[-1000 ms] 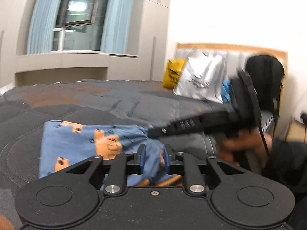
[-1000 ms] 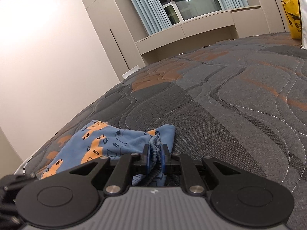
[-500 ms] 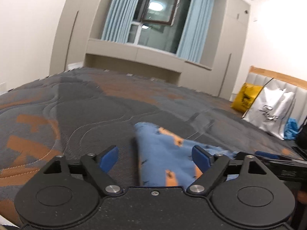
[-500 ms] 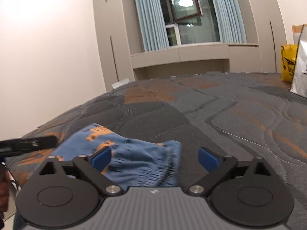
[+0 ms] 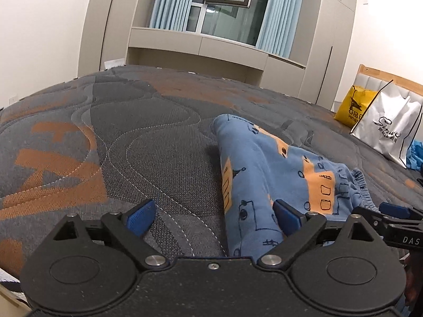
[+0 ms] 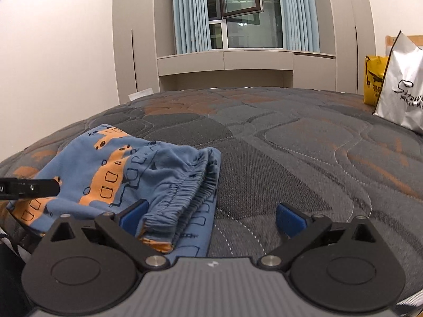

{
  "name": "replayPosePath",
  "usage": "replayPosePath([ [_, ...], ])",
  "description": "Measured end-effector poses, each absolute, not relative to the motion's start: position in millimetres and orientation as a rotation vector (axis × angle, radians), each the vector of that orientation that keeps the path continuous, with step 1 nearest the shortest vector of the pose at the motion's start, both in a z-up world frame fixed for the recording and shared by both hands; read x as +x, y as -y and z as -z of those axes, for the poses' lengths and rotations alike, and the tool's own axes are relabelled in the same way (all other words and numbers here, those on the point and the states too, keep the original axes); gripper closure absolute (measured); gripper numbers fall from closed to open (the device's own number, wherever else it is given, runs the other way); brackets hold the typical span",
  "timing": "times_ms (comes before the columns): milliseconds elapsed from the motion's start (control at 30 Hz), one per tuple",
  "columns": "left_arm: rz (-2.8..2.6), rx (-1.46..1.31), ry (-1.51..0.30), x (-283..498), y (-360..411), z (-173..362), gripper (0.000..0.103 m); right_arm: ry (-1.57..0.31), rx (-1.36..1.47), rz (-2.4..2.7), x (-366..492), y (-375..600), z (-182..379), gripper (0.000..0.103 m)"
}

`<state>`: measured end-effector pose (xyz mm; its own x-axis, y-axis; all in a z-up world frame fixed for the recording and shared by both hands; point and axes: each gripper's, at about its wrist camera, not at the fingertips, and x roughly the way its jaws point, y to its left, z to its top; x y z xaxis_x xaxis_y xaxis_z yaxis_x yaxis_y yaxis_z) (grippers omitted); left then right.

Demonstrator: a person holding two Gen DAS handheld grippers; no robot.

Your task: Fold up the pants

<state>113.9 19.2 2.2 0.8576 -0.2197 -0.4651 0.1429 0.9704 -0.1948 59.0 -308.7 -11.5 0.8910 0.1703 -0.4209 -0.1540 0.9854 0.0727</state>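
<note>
Pants (image 5: pixel 267 169): blue, orange-printed, laid folded on the bed (image 5: pixel 132 142). Left hand-held gripper (image 5: pixel 214 215): spread wide, nothing held. Right hand-held gripper (image 6: pixel 211 215): spread wide, nothing held, waistband near its left finger.

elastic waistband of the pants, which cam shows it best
Right wrist view: the gathered waistband of the pants lies close, stacked layers and stitching plain. Left wrist view shows only a ruffled edge at the far right.

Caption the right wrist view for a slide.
Open right gripper above folded blue pants on a quilted bed, bags beyond.
</note>
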Motion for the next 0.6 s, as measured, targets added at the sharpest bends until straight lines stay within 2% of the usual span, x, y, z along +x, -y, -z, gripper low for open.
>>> replayPosePath([
  [100, 0.202, -0.157, -0.499, 112.0, -22.0, -3.3, 0.001, -0.420, 0.022, -0.176, 55.0, 308.9, 13.2, 0.000],
  [233, 0.207, -0.169, -0.474, 111.8, -26.3, -10.6, 0.001, -0.377, 0.040, -0.197, 46.9, 314.3, 8.9, 0.000],
  [400, 0.199, -0.122, -0.406, 129.7, -12.1, -32.8, 0.001, -0.258, -0.067, -0.197, 48.7, 301.4, -13.0, 0.000],
  [600, 0.123, -0.027, -0.429, 174.7, 5.3, -44.6, 0.001, -0.276, -0.182, -0.193, 86.2, 273.8, -28.6, 0.000],
])
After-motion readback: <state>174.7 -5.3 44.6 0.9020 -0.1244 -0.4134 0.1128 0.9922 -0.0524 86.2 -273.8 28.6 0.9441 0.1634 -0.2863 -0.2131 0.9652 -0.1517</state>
